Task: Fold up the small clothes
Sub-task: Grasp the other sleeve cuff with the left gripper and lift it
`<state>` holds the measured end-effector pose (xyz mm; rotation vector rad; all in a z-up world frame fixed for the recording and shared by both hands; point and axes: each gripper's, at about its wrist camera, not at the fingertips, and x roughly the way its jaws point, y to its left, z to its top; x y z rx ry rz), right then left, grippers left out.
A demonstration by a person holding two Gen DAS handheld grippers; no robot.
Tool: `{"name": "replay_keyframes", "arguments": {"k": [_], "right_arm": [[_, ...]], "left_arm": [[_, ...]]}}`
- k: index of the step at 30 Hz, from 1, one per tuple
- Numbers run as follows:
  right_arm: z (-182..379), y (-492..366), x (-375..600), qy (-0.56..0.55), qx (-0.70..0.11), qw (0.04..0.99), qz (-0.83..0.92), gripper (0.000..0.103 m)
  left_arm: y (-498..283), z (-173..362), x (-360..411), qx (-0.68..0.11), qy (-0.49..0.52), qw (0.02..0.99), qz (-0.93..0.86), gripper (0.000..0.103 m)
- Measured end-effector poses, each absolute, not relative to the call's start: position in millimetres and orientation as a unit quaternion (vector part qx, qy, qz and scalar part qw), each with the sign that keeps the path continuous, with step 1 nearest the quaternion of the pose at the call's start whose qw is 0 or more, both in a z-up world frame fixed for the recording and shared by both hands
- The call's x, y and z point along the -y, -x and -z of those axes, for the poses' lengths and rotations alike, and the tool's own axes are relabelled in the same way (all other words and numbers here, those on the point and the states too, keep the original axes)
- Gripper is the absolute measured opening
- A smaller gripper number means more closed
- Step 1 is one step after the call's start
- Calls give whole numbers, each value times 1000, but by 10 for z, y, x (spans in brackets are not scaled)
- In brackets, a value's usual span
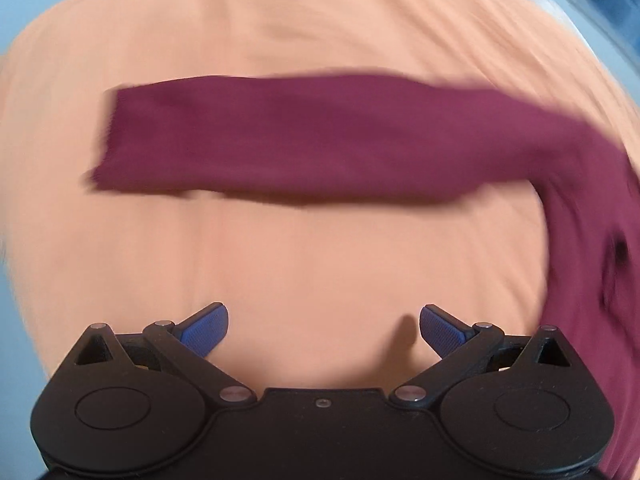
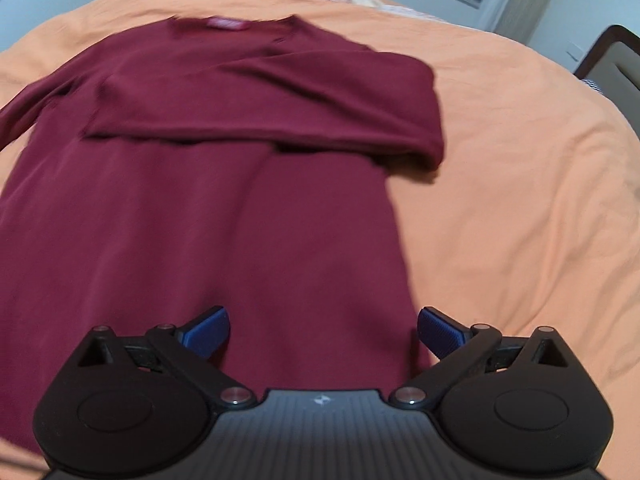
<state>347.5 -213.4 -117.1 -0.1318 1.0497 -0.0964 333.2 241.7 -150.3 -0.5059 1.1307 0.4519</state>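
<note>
From the left wrist, the left gripper [image 1: 324, 326] hangs with jaws spread and empty over the orange bed [image 1: 280, 264], one sleeve [image 1: 288, 140] stretched flat ahead. From the right wrist, the right gripper [image 2: 323, 330] — jaws spread too — sits above the maroon shirt [image 2: 208, 224], its other sleeve [image 2: 280, 108] folded across the chest.

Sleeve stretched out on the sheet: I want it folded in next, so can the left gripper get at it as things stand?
Probably yes. The left gripper is open, and only bare orange sheet lies between it and the sleeve, which lies flat with nothing on top.
</note>
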Motion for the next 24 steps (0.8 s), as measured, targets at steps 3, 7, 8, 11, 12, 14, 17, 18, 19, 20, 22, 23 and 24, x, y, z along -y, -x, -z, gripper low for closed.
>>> {"name": "replay_keyframes", "arguments": {"k": [3, 7, 8, 11, 12, 14, 17, 18, 19, 20, 22, 23, 24], "right_arm": [[1161, -3378, 1983, 71, -510, 857, 28, 103], [1100, -3318, 1826, 90, -509, 856, 22, 103], [1076, -3320, 1808, 91, -508, 857, 21, 103], [1032, -3307, 1775, 94, -503, 859, 13, 103], [1023, -3307, 1762, 96, -501, 860, 11, 103], [1018, -3306, 1744, 97, -501, 860, 10, 103], [1020, -3269, 1718, 93, -503, 859, 9, 103], [1018, -3255, 1710, 92, -503, 859, 8, 103], [1018, -3251, 1708, 91, -504, 859, 7, 103], [1020, -3243, 1702, 90, -505, 859, 5, 103], [1030, -3233, 1692, 89, -506, 858, 2, 103], [1032, -3225, 1679, 89, -506, 858, 1, 103], [1031, -3220, 1674, 89, -506, 858, -1, 103]], "left_arm": [[-3126, 1498, -2867, -462, 354, 776, -242, 102], [-3035, 1460, -3235, -406, 417, 754, -305, 101], [-3028, 1444, -3293, -392, 421, 751, -322, 99], [-3010, 1422, -3455, -370, 425, 731, -385, 86], [-2998, 1433, -3479, -365, 427, 724, -401, 81], [-2982, 1436, -3542, -356, 428, 712, -428, 53], [-2951, 1447, -3623, -348, 418, 715, -439, 11], [-2949, 1440, -3628, -347, 414, 719, -438, 9], [-2931, 1432, -3667, -345, 411, 724, -433, 6], [-2928, 1407, -3658, -342, 406, 731, -429, 6], [-2940, 1350, -3616, -338, 387, 748, -420, 5], [-2955, 1301, -3594, -333, 377, 758, -415, 5], [-2976, 1248, -3573, -328, 366, 768, -410, 5]]}}
